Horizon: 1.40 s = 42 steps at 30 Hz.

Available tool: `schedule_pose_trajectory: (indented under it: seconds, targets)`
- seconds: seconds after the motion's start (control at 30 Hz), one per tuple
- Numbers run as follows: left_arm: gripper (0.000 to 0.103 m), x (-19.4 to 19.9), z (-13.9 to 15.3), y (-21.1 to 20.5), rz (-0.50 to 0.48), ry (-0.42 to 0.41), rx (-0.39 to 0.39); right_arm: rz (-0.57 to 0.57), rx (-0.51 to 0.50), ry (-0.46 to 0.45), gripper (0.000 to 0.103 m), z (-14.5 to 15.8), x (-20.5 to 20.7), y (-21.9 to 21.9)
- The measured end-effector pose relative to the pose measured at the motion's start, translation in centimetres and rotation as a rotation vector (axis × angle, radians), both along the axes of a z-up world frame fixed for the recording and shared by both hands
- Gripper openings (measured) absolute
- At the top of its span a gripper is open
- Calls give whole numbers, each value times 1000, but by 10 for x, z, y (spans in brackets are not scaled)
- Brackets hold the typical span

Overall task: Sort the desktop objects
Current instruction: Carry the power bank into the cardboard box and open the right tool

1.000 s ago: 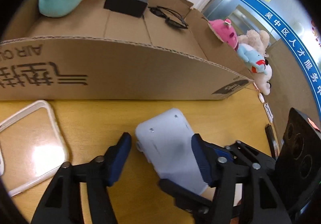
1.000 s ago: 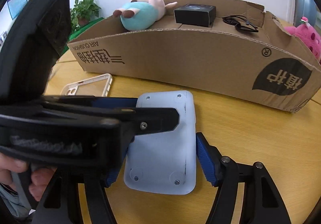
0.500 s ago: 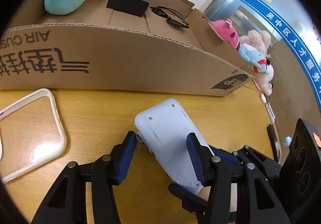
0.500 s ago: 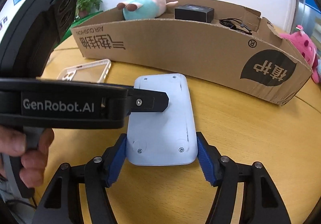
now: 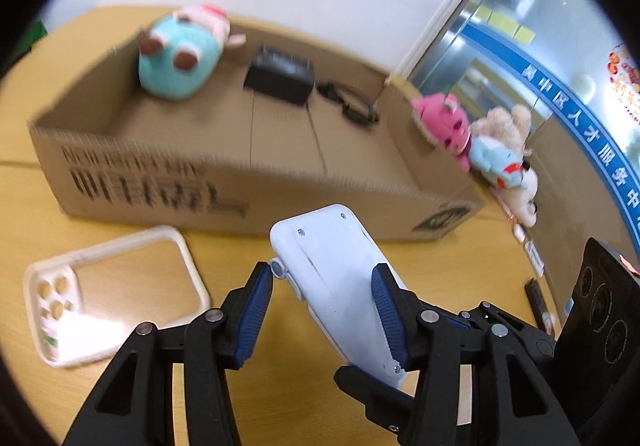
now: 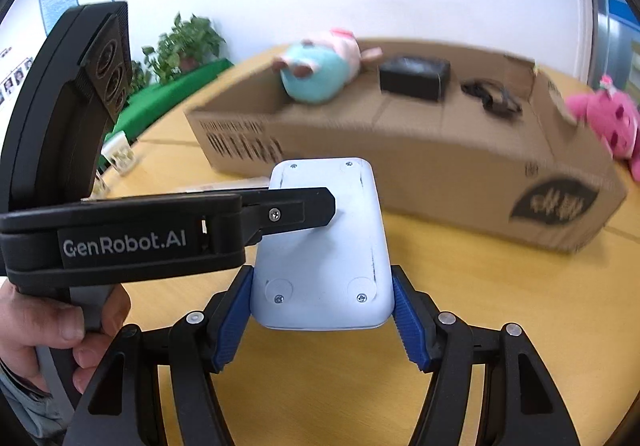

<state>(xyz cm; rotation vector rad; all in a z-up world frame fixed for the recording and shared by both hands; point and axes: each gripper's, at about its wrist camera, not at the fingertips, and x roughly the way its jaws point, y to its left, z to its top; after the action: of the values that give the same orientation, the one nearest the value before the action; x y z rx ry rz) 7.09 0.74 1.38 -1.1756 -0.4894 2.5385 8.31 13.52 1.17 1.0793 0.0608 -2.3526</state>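
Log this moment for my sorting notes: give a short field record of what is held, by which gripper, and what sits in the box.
held item: white device, underside up, lifted off the table
right gripper: both pads on the device's long sides
left gripper: jaws across the device; contact unclear
cardboard box: teal plush, black box, black glasses
on table: empty phone case
beside box: pink plush

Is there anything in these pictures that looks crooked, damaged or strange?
The white device lies back side up, screws showing, gripped by the right gripper across its near end and by the left gripper, so it sits askew to the cardboard box. No damage or spill shows.
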Motion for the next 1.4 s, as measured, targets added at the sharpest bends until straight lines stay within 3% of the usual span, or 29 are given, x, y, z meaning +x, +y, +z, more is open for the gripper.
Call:
schedule_pose_trajectory:
  seconds: [0.33, 0.57, 0.77, 0.97, 1.1, 1.4]
  targets:
    - [51, -49, 96, 17, -104, 214, -40, -85, -50, 200, 63, 90, -34, 10]
    - [51, -108, 135, 38, -168, 244, -27, -160, -55, 266, 63, 129, -83, 33]
    - [51, -134, 153, 27, -145, 253, -42, -140, -64, 277, 63, 147, -125, 26]
    - [51, -164, 140, 1, -107, 187, -53, -104, -96, 217, 63, 134, -164, 3]
    - [51, -193, 117, 10, -134, 114, -40, -127, -104, 155, 63, 114, -187, 8]
    - [51, -269, 19, 69, -257, -161, 28, -250, -21, -87, 63, 34, -239, 65]
